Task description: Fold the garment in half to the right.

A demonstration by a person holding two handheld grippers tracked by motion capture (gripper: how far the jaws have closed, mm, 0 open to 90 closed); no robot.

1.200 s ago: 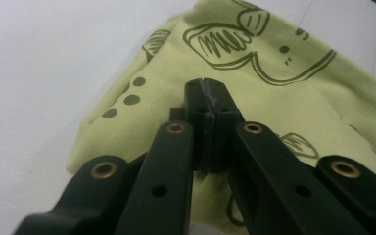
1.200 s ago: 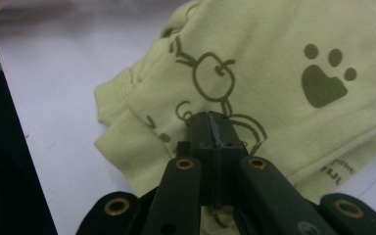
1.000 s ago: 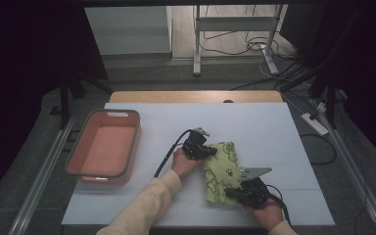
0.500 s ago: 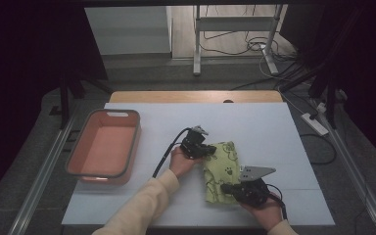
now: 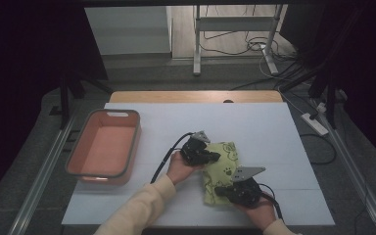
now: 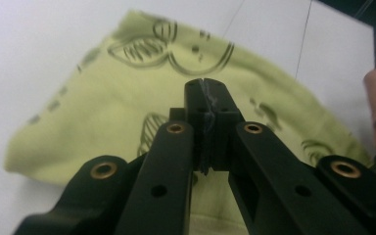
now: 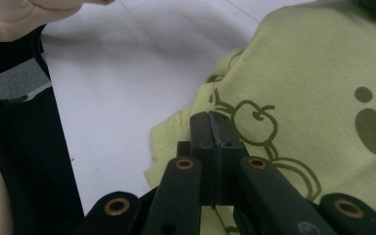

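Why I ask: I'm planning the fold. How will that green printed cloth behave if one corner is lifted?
The green printed cloth will probably droop: it lies flat and soft, with a rumpled edge in the right gripper view. It looks thin, so likely light. Pushed across the smooth white table, it would probably bunch up rather than slide whole.
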